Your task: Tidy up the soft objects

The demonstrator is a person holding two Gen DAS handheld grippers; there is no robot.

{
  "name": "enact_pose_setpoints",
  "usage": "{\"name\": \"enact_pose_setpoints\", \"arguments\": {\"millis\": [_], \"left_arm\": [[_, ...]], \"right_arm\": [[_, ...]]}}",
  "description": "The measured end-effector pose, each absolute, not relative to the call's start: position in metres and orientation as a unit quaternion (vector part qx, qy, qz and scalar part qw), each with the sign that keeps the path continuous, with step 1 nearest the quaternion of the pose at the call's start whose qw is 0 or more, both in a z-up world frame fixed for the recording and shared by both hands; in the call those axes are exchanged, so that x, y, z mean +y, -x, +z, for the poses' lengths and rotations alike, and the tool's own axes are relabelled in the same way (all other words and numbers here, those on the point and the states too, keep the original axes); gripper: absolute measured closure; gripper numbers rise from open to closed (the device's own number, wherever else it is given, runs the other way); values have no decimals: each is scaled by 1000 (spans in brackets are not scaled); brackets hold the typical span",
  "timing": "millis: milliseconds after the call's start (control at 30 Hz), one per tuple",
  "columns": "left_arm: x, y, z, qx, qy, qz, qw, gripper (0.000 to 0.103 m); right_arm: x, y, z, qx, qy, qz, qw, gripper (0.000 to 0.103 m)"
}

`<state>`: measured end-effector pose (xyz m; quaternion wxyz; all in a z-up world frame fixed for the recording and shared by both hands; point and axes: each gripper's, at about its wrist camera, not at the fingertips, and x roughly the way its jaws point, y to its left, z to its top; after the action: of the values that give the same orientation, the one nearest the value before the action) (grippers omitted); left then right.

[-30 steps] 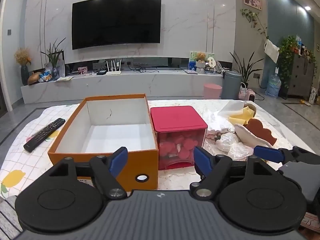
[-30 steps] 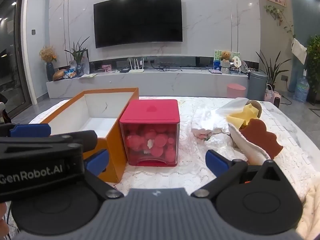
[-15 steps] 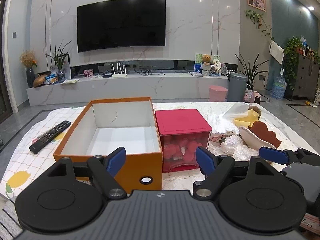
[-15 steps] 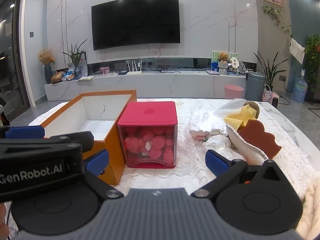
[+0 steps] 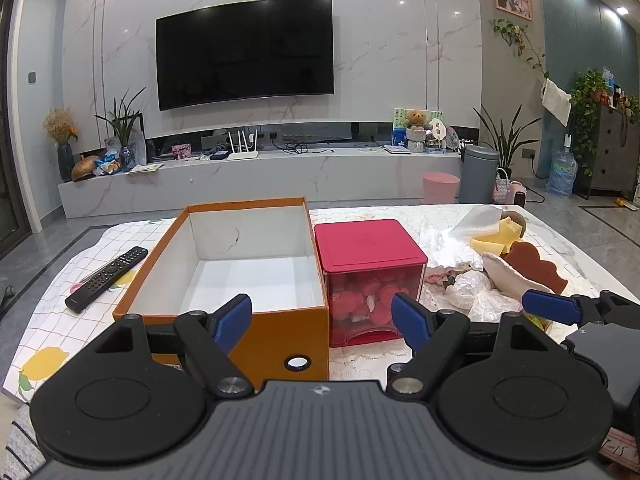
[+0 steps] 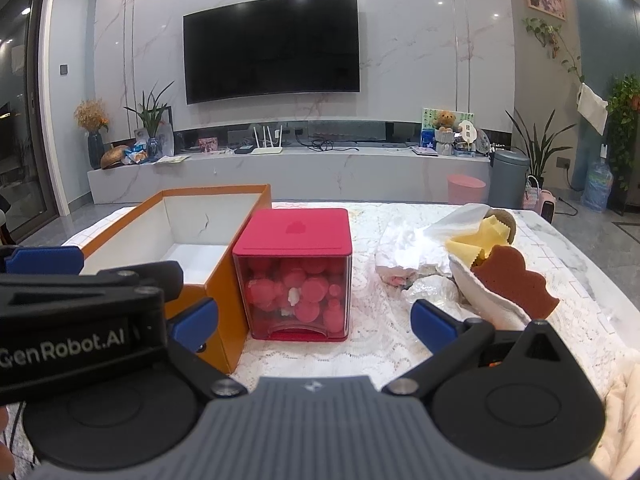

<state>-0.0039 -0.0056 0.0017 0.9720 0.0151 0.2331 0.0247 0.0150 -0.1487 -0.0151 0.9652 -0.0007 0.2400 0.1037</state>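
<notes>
- Both views have risen and drawn back slightly over the last second; nothing is picked up yet
- left gripper (image 5: 322,320) and right gripper (image 6: 314,320) spread wide, empty
- soft pile (image 6: 472,268) lies right of the red-lidded container (image 6: 296,276); its contents look like sponges and wrappers, hard to tell
- orange box (image 5: 248,264) left, empty

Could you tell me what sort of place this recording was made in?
Most likely a home living room: a large black wall-mounted television hangs over a long white marble media console, with potted green houseplants beside it and a black remote control on the cloth-covered table.
</notes>
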Motion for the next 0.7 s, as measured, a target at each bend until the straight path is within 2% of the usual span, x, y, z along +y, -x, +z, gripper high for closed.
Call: {"name": "enact_pose_setpoints", "arguments": {"millis": [700], "left_arm": [[-6,5,-4,237,-11,28,971,10]], "right_arm": [[-148,-16,-16,243,7,101,965,3]]}}
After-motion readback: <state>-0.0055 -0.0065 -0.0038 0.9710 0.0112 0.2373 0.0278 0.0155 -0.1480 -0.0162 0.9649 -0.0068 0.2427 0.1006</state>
